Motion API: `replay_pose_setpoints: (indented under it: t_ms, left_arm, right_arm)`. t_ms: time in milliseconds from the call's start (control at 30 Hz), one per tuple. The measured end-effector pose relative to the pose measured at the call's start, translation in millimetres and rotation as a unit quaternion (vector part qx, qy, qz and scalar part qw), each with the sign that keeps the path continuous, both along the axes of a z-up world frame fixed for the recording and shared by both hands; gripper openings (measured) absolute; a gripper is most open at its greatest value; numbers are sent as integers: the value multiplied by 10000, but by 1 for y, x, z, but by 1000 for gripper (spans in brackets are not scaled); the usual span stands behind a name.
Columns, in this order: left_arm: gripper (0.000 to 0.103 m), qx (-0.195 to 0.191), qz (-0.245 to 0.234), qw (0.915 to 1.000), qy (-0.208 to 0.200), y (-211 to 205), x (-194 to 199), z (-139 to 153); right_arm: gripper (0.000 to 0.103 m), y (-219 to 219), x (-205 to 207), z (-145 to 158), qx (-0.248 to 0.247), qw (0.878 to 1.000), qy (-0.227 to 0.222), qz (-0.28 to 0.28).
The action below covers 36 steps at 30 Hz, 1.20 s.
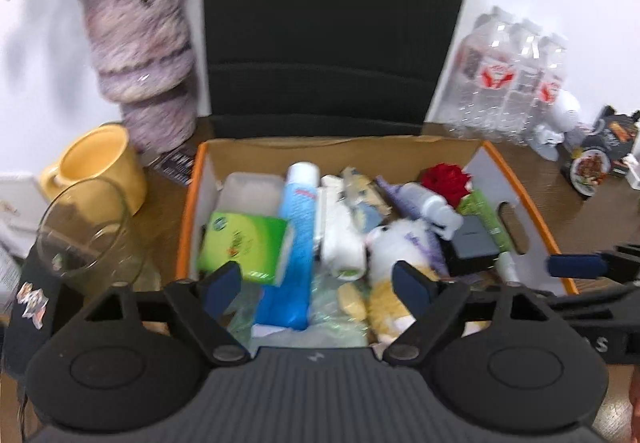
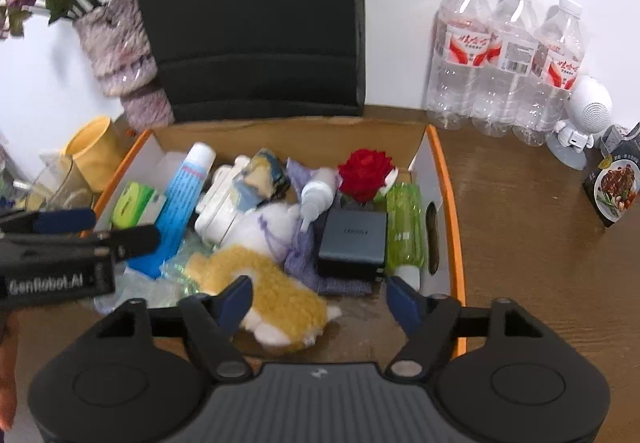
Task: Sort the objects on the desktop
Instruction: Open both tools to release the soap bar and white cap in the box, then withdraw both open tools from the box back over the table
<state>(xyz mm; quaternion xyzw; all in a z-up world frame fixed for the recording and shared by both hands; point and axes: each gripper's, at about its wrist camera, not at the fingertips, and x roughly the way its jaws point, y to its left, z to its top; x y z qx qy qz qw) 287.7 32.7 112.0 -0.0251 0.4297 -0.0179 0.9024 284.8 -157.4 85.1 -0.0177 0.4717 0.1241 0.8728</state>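
Left claw (image 1: 318, 285) spread wide, nothing betw. its blue pads, at bottom centre of left view over the near edge of the box (image 1: 192, 203). Right claw (image 2: 320, 297) also wide & empty, bottom centre of right view, pads either side of the plush (image 2: 276, 295) w/o touching it.

Box fills mid-frame in both views, packed: green tissue pack (image 1: 244, 245) lower left, blue tube (image 1: 298, 243) just beside it, white roll (image 1: 342, 243) centre, plush at front. Dark charger (image 2: 352, 239) sits right of centre, green bottle (image 2: 404, 227) beside it along the right wall, red flower (image 2: 366, 173) behind, white dropper bottle (image 2: 316, 195) betw. flower & plush.

Outside box, on the surface (image 2: 520, 235): glass (image 1: 86, 239) & yellow mug (image 1: 98, 167) at left, vase (image 1: 142, 59) upper left, black chair back (image 2: 248, 19) top centre, 3 water bottles (image 2: 504, 59) upper right, small white robot figure (image 2: 580, 119) & food packet (image 2: 616, 187) at right edge.
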Motion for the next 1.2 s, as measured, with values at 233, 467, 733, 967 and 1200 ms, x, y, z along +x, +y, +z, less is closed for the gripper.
replay_pose_setpoints:
  t_ms: [233,467,733,967,1200]
  left_arm:
    - [103,200,125,9995,186,0,-14,2]
    - [103,356,170,9989,233,-12,-44,3]
    - [103,407,125,9990,156,-18,-87,12]
    - [103,344,124,9993,-66,-20,-136,16]
    - [103,258,27,9987,-443,-19,-207,-42]
  right_arm:
    - [89,0,-10,6,-43,9998,175,-101]
    - [89,-1,-37,9,-70,9997,203,-121]
    - [89,-12,-78,16,0,9998,136,-163]
    - [94,-18,-129,18,37,9996,-74,-255]
    - [98,-17,-203,-35,-134,9963,-828,-161]
